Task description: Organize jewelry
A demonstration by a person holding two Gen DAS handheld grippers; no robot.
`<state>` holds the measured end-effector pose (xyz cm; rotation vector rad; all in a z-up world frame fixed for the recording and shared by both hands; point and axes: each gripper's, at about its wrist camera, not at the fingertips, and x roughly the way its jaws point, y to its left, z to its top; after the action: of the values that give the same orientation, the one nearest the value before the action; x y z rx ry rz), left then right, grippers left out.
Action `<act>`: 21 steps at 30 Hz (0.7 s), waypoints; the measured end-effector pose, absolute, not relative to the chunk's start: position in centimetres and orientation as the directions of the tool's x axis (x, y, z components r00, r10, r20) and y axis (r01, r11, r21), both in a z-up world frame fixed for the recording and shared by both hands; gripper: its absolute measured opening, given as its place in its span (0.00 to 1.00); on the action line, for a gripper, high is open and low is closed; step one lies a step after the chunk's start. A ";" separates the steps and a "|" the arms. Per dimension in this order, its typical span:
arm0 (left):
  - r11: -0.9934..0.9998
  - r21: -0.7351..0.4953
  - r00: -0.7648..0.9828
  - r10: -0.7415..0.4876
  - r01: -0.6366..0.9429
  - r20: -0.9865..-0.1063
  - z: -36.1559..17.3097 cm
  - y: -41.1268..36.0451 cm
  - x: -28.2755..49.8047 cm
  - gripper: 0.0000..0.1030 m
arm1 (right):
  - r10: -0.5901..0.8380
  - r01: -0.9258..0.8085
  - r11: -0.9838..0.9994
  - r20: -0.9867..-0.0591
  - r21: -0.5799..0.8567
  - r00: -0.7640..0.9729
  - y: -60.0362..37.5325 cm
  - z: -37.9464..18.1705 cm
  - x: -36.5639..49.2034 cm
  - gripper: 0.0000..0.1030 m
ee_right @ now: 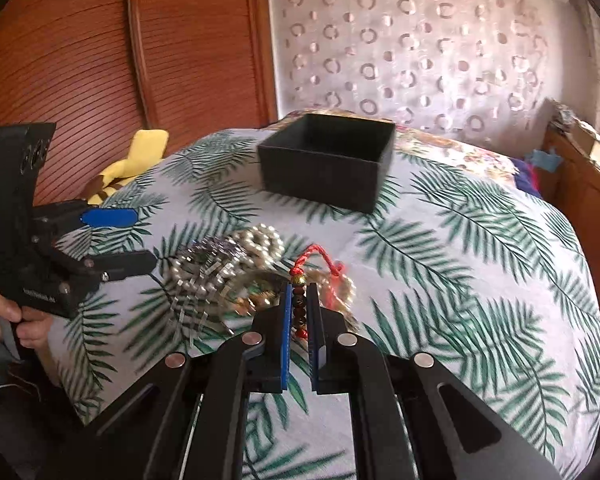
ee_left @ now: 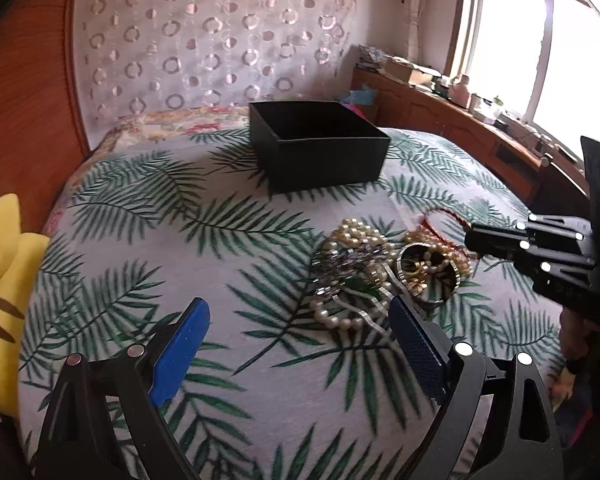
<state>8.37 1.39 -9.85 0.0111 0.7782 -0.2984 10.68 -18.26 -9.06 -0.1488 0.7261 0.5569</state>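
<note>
Right wrist view: right tongs (ee_right: 299,312) pinching dark-beaded bracelet with red knotted cord (ee_right: 300,304), just above tangled heap of pearl and metal jewelry (ee_right: 228,264) on palm-print bed (ee_right: 460,280). Left tongs (ee_left: 300,344) spread, holding nothing. Risking cord snagging heap, dragging strands short of open black box (ee_right: 328,160).

The only lettering in view is a short line of small pale print on the black body of the left gripper (ee_right: 118,240), low on its side near the person's hand (ee_right: 4,312), seen from the right wrist camera. It is too small and blurred to read. No label, brand or number shows on the black box (ee_right: 328,164) or on the bedspread (ee_right: 480,248).
</note>
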 end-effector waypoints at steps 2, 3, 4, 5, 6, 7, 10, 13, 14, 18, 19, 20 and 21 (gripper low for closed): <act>0.952 -0.111 0.661 -0.278 0.284 -0.697 -9.9 0.9 8.8 0.85 | 0.428 -0.518 0.852 -0.666 0.073 0.611 -18.9 -9.4 10.6 0.08; 0.949 -0.114 0.656 -0.286 0.292 -0.698 -9.9 0.5 9.1 0.83 | 0.422 -0.507 0.858 -0.667 0.076 0.614 -19.4 -9.5 10.5 0.08; 0.948 -0.115 0.652 -0.290 0.297 -0.701 -10.0 0.2 9.3 0.83 | 0.418 -0.500 0.862 -0.667 0.078 0.616 -19.7 -9.6 10.5 0.08; 0.946 -0.117 0.645 -0.294 0.303 -0.705 -10.0 -0.1 9.6 0.83 | 0.417 -0.496 0.864 -0.667 0.082 0.617 -19.7 -9.7 10.4 0.08; 0.944 -0.119 0.639 -0.297 0.307 -0.709 -10.1 -0.5 9.9 0.83 | 0.420 -0.494 0.865 -0.666 0.088 0.617 -19.8 -9.8 10.3 0.08; 0.943 -0.121 0.633 -0.300 0.311 -0.714 -10.2 -0.8 10.2 0.83 | 0.421 -0.491 0.866 -0.664 0.093 0.618 -19.9 -9.9 10.3 0.08; 0.943 -0.117 0.617 -0.295 0.312 -0.730 -10.7 -1.5 11.0 0.83 | 0.430 -0.489 0.865 -0.661 0.107 0.615 -20.0 -10.1 10.3 0.08; 0.943 -0.120 0.601 -0.292 0.310 -0.744 -11.0 -2.0 11.8 0.81 | 0.438 -0.491 0.863 -0.660 0.119 0.610 -20.0 -10.4 10.3 0.08; 0.943 -0.127 0.595 -0.296 0.309 -0.747 -11.1 -2.1 12.0 0.79 | 0.442 -0.490 0.863 -0.656 0.125 0.611 -20.1 -10.4 10.3 0.08; 0.944 -0.134 0.576 -0.293 0.303 -0.763 -11.5 -2.5 12.8 0.70 | 0.456 -0.488 0.860 -0.655 0.149 0.603 -20.4 -10.4 10.5 0.08; 0.945 -0.130 0.579 -0.289 0.301 -0.763 -11.6 -2.6 12.9 0.70 | 0.457 -0.488 0.860 -0.654 0.151 0.603 -20.4 -10.4 10.5 0.08; 0.945 -0.129 0.579 -0.287 0.299 -0.763 -11.5 -2.6 13.0 0.70 | 0.459 -0.488 0.859 -0.653 0.153 0.603 -20.4 -10.4 10.5 0.08; 0.946 -0.131 0.577 -0.286 0.296 -0.765 -11.5 -2.6 13.1 0.70 | 0.460 -0.489 0.859 -0.652 0.154 0.602 -20.4 -10.4 10.4 0.08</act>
<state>13.09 -2.61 -11.53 0.0119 0.8925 -0.3408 10.45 -20.43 -10.41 -0.0414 0.7434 0.5496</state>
